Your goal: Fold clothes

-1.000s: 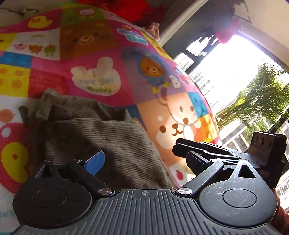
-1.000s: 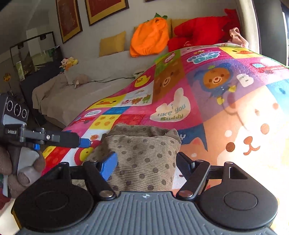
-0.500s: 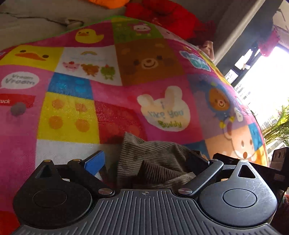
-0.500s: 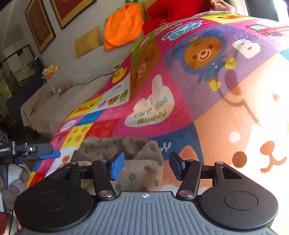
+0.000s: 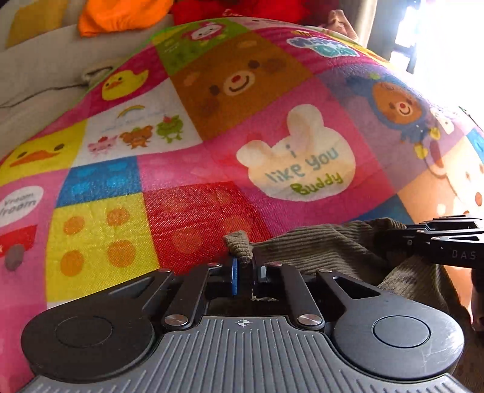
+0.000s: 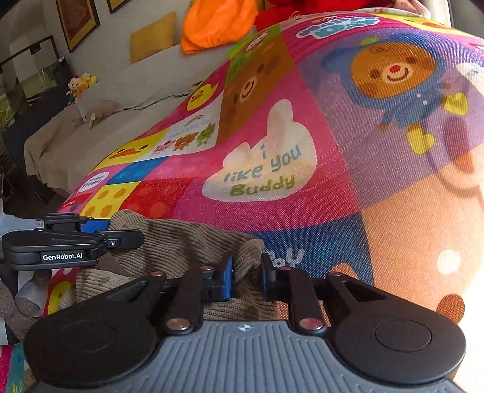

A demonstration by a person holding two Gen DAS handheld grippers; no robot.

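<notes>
A brown corduroy garment [image 5: 332, 251] lies bunched at the near edge of a colourful patchwork cartoon mat [image 5: 272, 136]. My left gripper [image 5: 245, 266] has its jaws closing, and the pads pinch a small folded corner of the garment. In the right wrist view my right gripper [image 6: 246, 272] is closing too, and its pads press on the garment [image 6: 181, 241] at a raised edge. The left gripper [image 6: 121, 234] shows there at the left, over the same cloth. The right gripper [image 5: 393, 238] enters the left wrist view from the right. The garment's near part is hidden behind the gripper bodies.
Beyond the mat stands a sofa under a grey cover [image 6: 106, 121], with an orange cushion [image 5: 121, 15], a red plush [image 5: 242, 9] and a yellow cushion [image 6: 152, 36]. Framed pictures [image 6: 78, 21] hang on the wall. A gloved hand [image 6: 18, 305] holds the left gripper.
Both grippers went from open to shut on the brown garment. The left one swung left to the garment's corner and the right one dropped lower onto its edge.
</notes>
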